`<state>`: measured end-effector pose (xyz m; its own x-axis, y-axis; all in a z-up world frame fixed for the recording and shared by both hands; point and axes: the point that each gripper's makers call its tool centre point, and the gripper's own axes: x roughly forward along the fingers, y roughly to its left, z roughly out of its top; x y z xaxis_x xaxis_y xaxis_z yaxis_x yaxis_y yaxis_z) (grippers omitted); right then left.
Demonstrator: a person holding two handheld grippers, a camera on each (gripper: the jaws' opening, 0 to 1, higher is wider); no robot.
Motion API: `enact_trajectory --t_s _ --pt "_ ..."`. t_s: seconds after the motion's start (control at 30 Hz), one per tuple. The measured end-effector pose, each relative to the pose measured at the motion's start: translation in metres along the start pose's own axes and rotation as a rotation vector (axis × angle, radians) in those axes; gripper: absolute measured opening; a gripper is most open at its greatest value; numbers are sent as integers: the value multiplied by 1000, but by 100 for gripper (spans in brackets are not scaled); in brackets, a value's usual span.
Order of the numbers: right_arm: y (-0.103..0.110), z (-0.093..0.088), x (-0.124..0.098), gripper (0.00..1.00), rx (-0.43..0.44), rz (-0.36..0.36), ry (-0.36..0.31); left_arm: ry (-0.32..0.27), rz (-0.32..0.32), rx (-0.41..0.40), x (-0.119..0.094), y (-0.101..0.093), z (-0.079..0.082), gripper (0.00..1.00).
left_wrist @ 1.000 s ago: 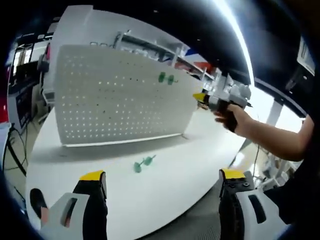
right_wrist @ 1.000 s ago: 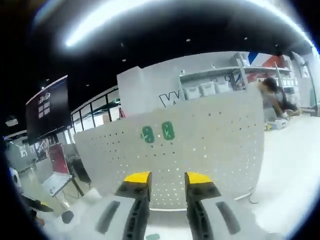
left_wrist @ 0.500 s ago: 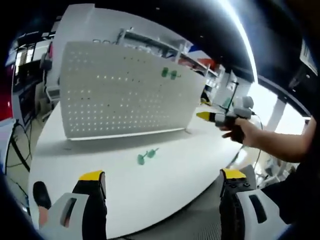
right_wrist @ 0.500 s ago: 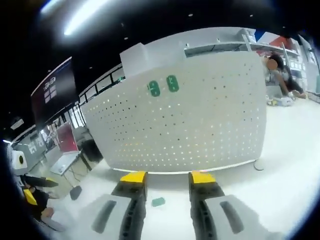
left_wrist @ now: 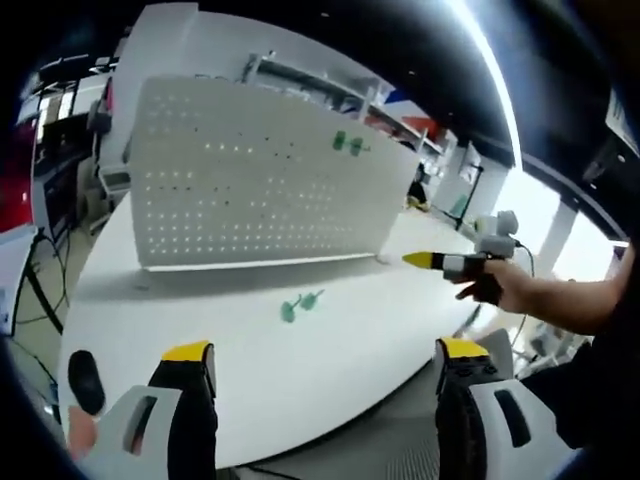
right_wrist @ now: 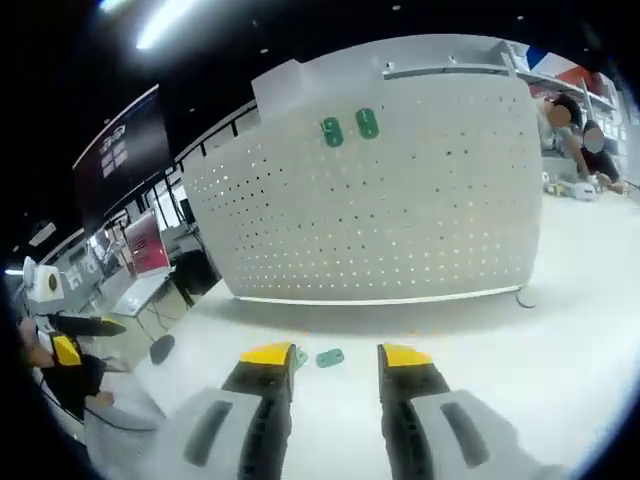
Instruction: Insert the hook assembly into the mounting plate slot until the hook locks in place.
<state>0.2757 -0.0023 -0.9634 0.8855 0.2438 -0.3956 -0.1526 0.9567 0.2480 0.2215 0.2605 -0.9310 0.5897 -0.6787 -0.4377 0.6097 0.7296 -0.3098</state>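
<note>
**A:** Where's the hook (right_wrist: pixel 323 357) relative to your right gripper (right_wrist: pixel 333 355)?

**B:** Dead ahead of it. In the right gripper view the green hook lies on the white surface (right_wrist: pixel 560 340) just past your yellow tips, roughly between them. Jaws are parted a little, holding nothing.

**A:** And from the left side?

**B:** In the left gripper view the hook (left_wrist: pixel 299 304) sits mid-surface, in front of the pegboard (left_wrist: pixel 250 180), well ahead of your left gripper (left_wrist: pixel 318 352). That one's wide open, empty. Your right gripper (left_wrist: pixel 425 261) comes in from the right, pointing toward the hook but apart from it.

**A:** Long axis?

**B:** Lies flat, running roughly toward the board from the left gripper view, disc end nearer you. Exact tilt is too small to tell.

**A:** Which hand goes?

**B:** Right looks nearer and already lined up, so I'd take it with that. Two green hooks (right_wrist: pixel 349 127) are already up high on the board; your target slot is presumably near them
</note>
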Motion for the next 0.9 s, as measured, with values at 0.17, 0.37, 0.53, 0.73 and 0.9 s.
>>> enact_trajectory --t_s 0.17,0.37,0.53,0.73,0.9 --pt "6 -17 -8 31 -30 18 39 19 26 37 -1 7 -1 92" --pt "7 -37 -20 32 -49 22 87 20 20 26 0 5 -2 91" --pt "10 -64 -28 32 -50 39 156 34 18 27 3 4 -8 90" --pt "22 -86 -34 31 -75 82 223 66 16 17 8 8 -16 89" --pt "30 -92 -32 31 -75 122 254 126 5 -6 14 10 -28 90"
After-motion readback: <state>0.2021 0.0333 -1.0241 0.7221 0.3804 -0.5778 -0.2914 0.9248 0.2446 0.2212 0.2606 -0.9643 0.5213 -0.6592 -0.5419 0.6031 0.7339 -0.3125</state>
